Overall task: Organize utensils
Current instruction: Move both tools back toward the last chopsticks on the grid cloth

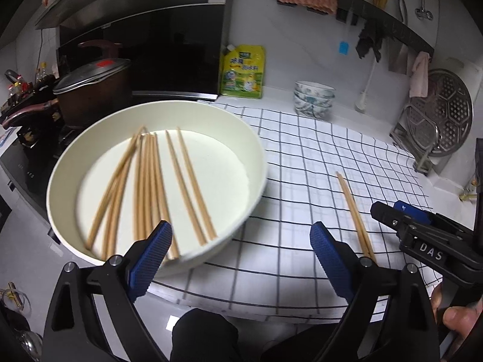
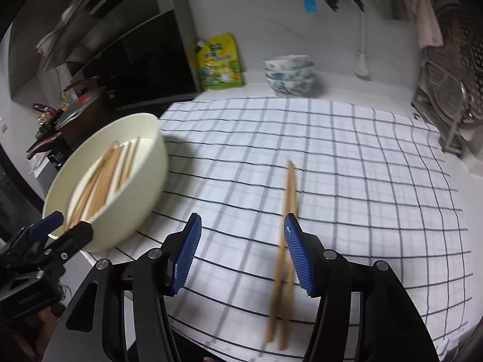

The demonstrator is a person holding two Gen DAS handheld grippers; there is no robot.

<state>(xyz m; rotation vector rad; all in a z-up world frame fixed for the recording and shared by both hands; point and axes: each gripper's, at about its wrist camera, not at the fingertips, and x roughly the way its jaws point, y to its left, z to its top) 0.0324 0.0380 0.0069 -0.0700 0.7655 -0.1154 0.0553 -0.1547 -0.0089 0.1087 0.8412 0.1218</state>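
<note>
We see both the left gripper (image 1: 241,247) and the right gripper (image 2: 243,249) with jaws apart and holding nothing, right of the cream bowl (image 1: 247,138) of chopsticks (image 1: 151,187), two loose chopsticks (image 2: 286,226) lying on the checked cloth (image 2: 362,166).

White letters "DAS" read on the black body of the right gripper (image 1: 389,214), seen from the left wrist view. Yellow-green plastic refill pouch (image 1: 242,72) against the white wall carries printed characters and cartoon art, too blurred to read. Red sticker on the grey pot lid (image 1: 90,74): illegible.
</note>
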